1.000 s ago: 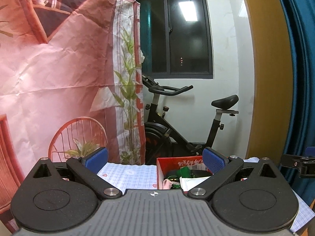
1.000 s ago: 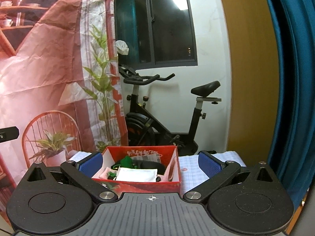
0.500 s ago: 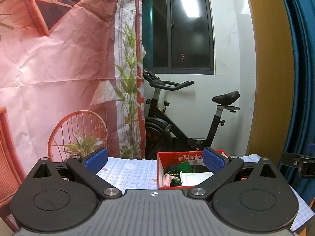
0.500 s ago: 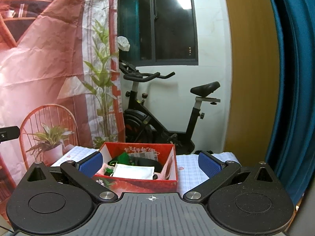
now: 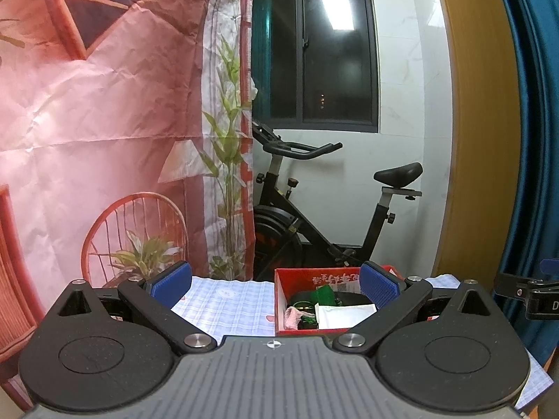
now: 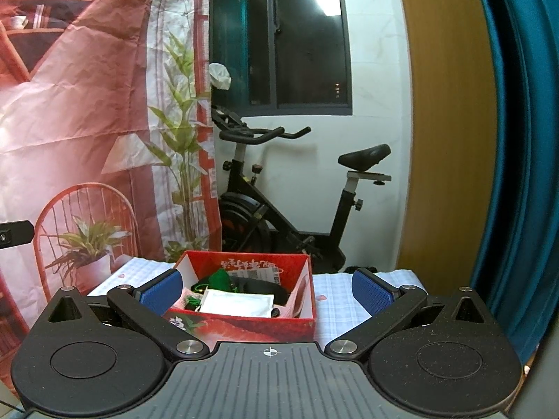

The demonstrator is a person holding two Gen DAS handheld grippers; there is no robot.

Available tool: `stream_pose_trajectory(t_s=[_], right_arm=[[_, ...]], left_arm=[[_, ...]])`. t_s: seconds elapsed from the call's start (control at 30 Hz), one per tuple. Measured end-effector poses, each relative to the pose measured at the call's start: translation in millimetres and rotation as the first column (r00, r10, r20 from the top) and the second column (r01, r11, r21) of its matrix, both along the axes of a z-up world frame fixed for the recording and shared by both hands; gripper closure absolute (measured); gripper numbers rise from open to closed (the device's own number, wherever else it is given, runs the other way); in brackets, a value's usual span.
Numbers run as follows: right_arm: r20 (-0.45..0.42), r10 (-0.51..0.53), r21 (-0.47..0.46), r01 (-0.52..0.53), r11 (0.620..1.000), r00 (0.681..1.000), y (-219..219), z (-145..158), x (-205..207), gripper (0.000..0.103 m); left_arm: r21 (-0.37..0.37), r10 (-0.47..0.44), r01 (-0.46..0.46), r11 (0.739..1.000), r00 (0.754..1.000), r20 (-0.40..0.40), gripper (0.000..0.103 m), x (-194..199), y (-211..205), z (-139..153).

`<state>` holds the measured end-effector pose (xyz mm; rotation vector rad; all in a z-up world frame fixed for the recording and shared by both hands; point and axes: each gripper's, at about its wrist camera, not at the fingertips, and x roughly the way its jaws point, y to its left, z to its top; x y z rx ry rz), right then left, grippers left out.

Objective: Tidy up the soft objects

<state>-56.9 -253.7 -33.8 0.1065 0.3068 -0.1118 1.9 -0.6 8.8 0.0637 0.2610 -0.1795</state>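
Observation:
A red box (image 6: 244, 326) stands on the checked tablecloth (image 6: 337, 302). It holds soft items: a white flat pouch (image 6: 237, 306), a green cloth (image 6: 220, 279), a black item (image 6: 260, 288) and a pink cloth (image 5: 292, 316). The box also shows in the left wrist view (image 5: 279, 300). My left gripper (image 5: 276, 284) is open and empty, held back from the box, which lies toward its right finger. My right gripper (image 6: 267, 291) is open and empty, with the box between its fingers but farther off.
A printed pink backdrop (image 5: 104, 122) hangs at the left. An exercise bike (image 6: 279, 206) stands behind the table by a dark window. A wooden panel (image 6: 443, 122) and blue curtain (image 6: 517, 139) are at the right. The right gripper's side shows at the left view's right edge (image 5: 524, 289).
Both grippers have risen and tilted slightly, so the box sits lower and more of its inside shows. Both stay open and empty.

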Motion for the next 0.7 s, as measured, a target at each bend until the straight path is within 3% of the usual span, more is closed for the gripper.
stream_pose_trajectory(t_s=[0.7], right_arm=[[0.000,-0.003,0.011,0.003,1.000,1.000,-2.9,-0.9,2.1,0.000]], left_arm=[[-0.034,-0.018,0.017,0.999,0.999,-0.028,0.000,5.1,3.4,-3.6]])
